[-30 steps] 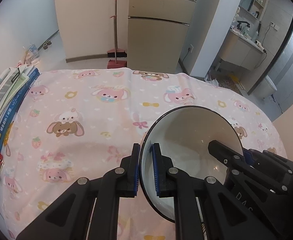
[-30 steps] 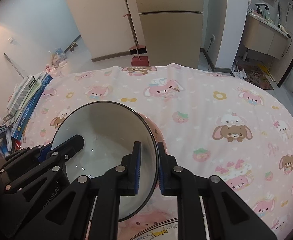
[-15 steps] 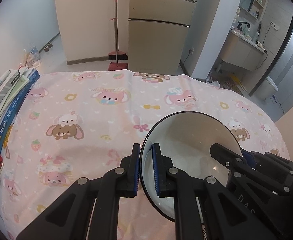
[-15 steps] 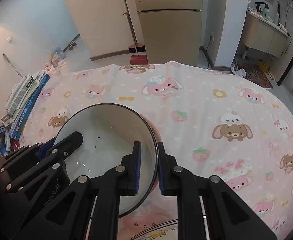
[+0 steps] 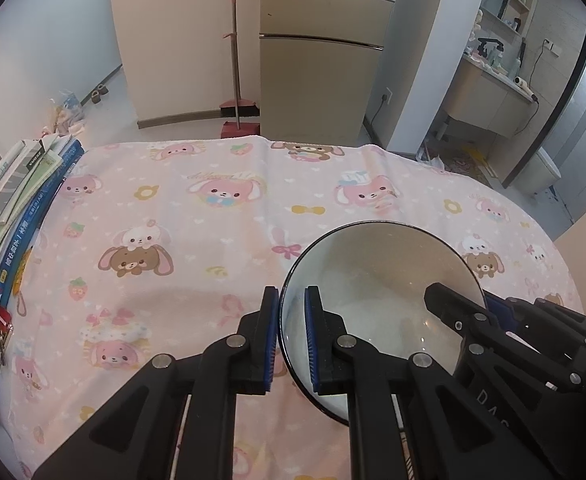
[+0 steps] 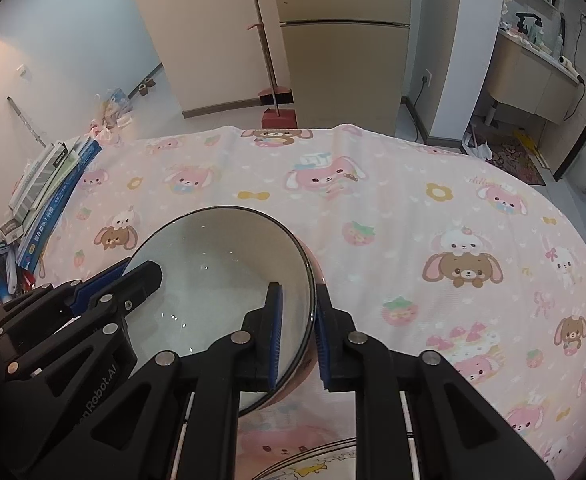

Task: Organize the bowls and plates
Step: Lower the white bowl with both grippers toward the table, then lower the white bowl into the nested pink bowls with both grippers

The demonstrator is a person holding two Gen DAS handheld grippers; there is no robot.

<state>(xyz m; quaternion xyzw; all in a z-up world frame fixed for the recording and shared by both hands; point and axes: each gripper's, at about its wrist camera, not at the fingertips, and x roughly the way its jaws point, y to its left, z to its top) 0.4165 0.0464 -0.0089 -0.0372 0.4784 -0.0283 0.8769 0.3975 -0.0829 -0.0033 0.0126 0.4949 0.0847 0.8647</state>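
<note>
Bowl [image 5: 377, 280] is gripped at opposite rim edges by left gripper [image 5: 291, 336] and right gripper [image 6: 297, 332], jaws clenched, above the pink-clothed surface [image 6: 413, 208] (a plate [image 6: 313, 460] shows just below). Both grips should be kept level during lowering.

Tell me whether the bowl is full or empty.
Empty: the bowl shows only its bare pale glossy inside in both views, with nothing in it.

Both grippers: left gripper [image 5: 291, 334] and right gripper [image 6: 297, 334] matte black linkages, silver pivot screws, ribbed blue pads [image 6: 276, 332], white lettering.
</note>
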